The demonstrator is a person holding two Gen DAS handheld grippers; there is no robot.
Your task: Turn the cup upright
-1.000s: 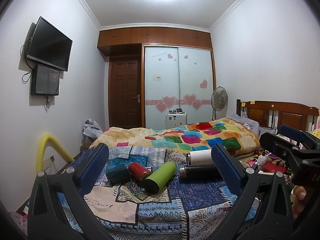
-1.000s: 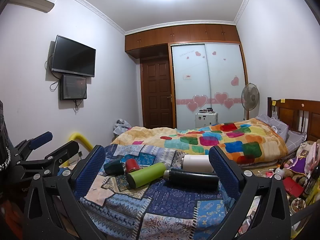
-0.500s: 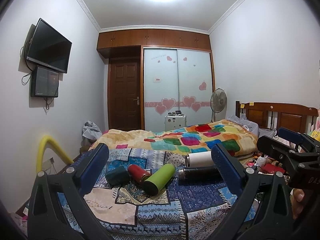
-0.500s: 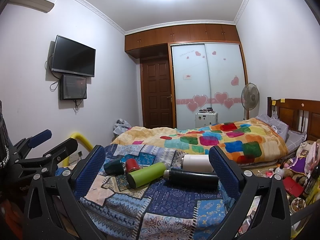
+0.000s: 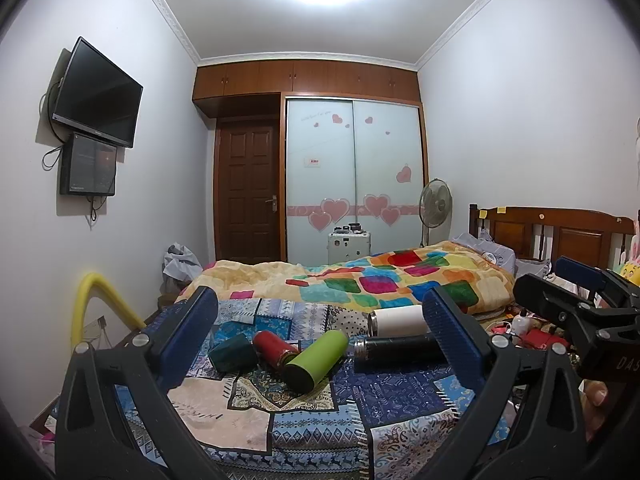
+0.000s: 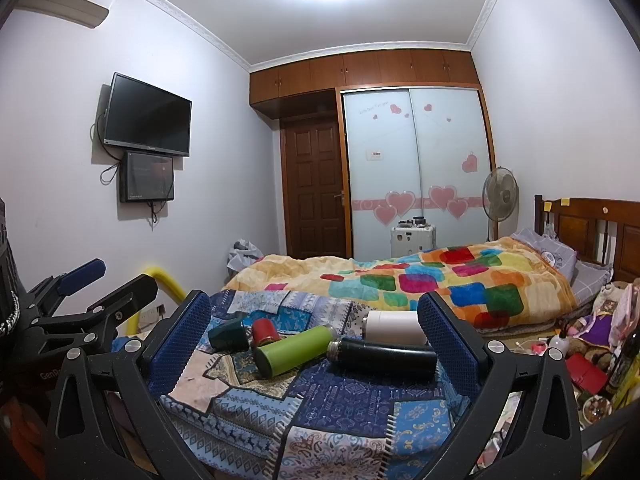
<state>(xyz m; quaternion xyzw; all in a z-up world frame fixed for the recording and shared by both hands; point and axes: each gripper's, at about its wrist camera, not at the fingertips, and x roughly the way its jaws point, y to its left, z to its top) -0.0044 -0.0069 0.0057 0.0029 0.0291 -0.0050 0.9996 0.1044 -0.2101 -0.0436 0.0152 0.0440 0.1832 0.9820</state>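
Several cups lie on their sides on a patterned blue cloth (image 5: 360, 396): a dark green cup (image 5: 232, 354), a red cup (image 5: 274, 347), a lime green cup (image 5: 316, 360), a black flask (image 5: 396, 354) and a white cup (image 5: 396, 322). The same cups show in the right wrist view: dark green (image 6: 228, 334), red (image 6: 264, 330), lime green (image 6: 294, 350), black (image 6: 380, 358), white (image 6: 394, 327). My left gripper (image 5: 320, 340) is open and empty, short of the cups. My right gripper (image 6: 314, 336) is open and empty, also short of them.
A bed with a colourful blanket (image 5: 380, 280) lies behind the cloth. A yellow tube (image 5: 96, 304) arches at the left. Clutter (image 6: 584, 364) sits by the bed at the right. A fan (image 5: 435, 208) and a white box (image 5: 349, 246) stand by the wardrobe.
The left wrist view has tilted up slightly, so the cups sit a little lower in it. The right wrist view is unchanged.
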